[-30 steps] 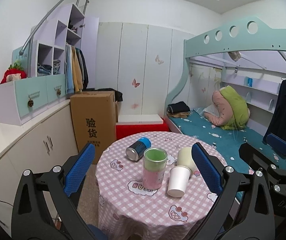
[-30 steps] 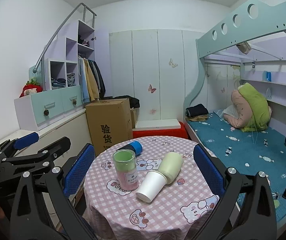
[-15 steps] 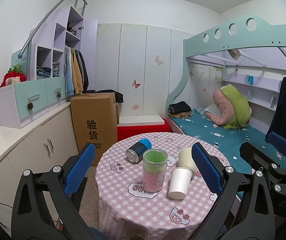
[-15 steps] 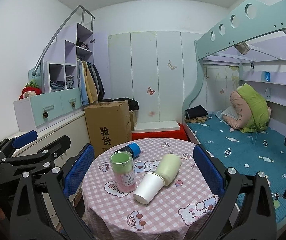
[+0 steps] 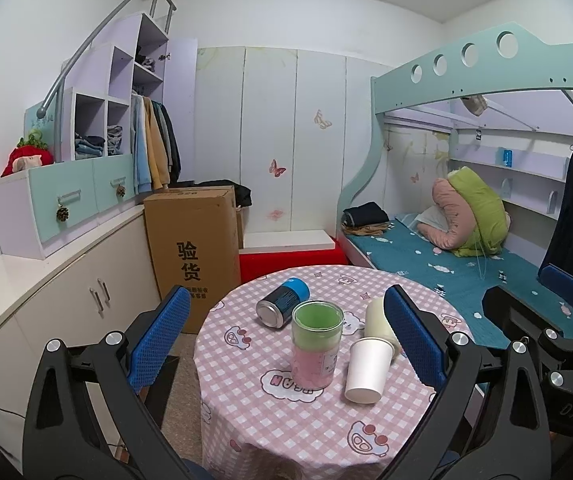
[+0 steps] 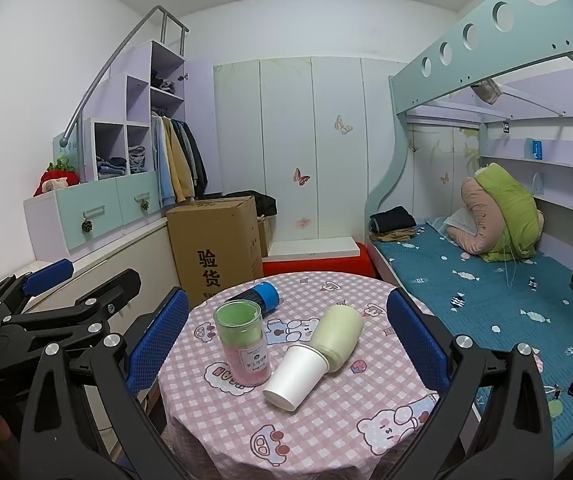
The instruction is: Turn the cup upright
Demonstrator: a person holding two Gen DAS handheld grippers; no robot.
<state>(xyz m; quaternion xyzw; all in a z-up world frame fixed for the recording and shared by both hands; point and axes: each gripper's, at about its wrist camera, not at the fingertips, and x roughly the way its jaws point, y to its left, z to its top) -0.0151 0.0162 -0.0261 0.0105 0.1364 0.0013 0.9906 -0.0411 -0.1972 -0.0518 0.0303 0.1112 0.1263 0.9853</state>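
Note:
A white paper cup [image 5: 367, 370] [image 6: 296, 376] lies on its side on a round table with a pink checked cloth [image 5: 326, 432] [image 6: 326, 440], its mouth toward me. A cream-green cup [image 6: 336, 337] [image 5: 378, 320] lies on its side just behind it, touching it. A clear pink-and-green jar [image 5: 317, 344] [image 6: 243, 342] stands upright to their left. My left gripper [image 5: 286, 340] and right gripper [image 6: 286, 342] are both open and empty, held back from the table's near edge.
A blue-capped can [image 5: 283, 307] [image 6: 256, 296] lies on its side behind the jar. A cardboard box [image 5: 194, 248] stands left of the table, a low cabinet [image 5: 46, 300] further left, a bunk bed [image 5: 466, 264] on the right.
Both grippers have drawn back and risen slightly, so the table sits a little lower and farther in both views. Nothing on the table has moved.

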